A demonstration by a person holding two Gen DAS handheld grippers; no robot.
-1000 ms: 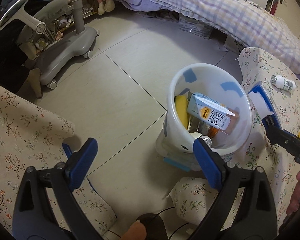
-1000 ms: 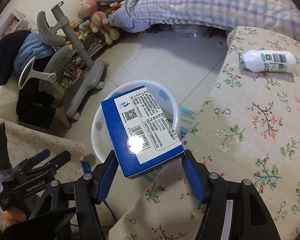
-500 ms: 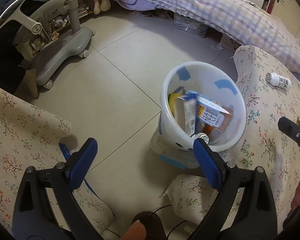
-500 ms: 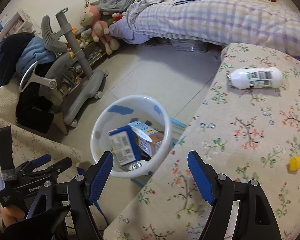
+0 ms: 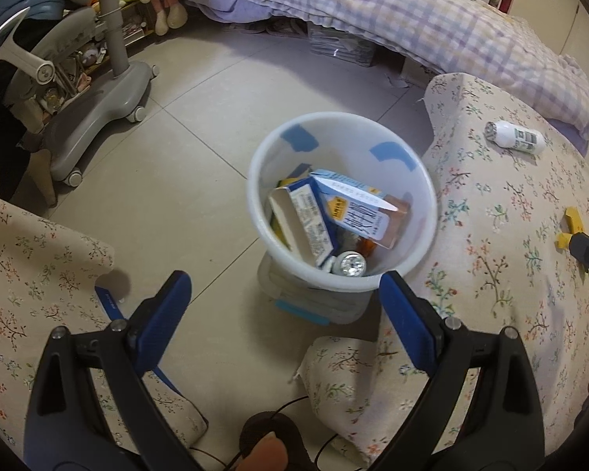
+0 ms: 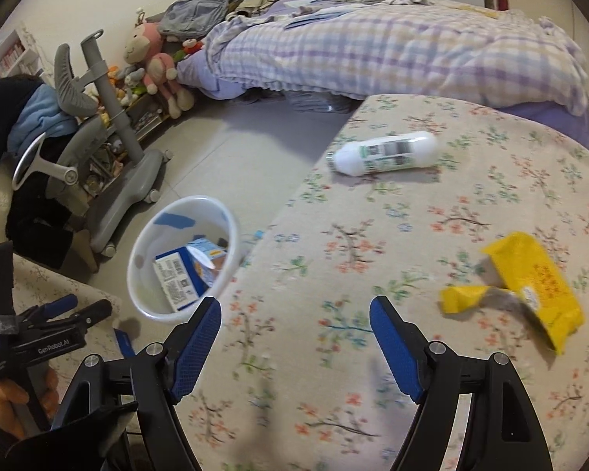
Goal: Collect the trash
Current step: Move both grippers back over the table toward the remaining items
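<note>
fingers of the left gripper (image 5: 282,298) are standing wide apart with nothing between them, pointing down at the tiled floor (image 5: 184,180). just beyond the tip of its right finger (image 5: 406,322) a white bin (image 5: 255,212) is sitting on the floor, holding a blue-and-white box (image 5: 306,219) that is leaning on end against a milk carton (image 5: 357,208), with a shiny round can end (image 5: 351,265) below them. to the right of that finger the floral cloth (image 5: 491,235) is draping over a low surface; a white bottle (image 5: 514,137) is lying on its side far ahead of the fingers, well apart from the bin.

moving right, the right gripper (image 6: 294,333) is hovering over the same cloth (image 6: 373,235), its fingers spread wide and empty. the bin (image 6: 145,243) is sitting just beyond its left finger (image 6: 194,347), off the cloth's edge, with the box (image 6: 176,278) inside. the bottle (image 6: 385,153) is lying well ahead of the fingers, slightly right of their midline. a crumpled yellow wrapper (image 6: 530,282) is lying on the cloth to the right of the right finger (image 6: 396,349), apart from it and blurred. at the far left of this view a hand (image 6: 4,404) is gripping the left gripper's handle.
</note>
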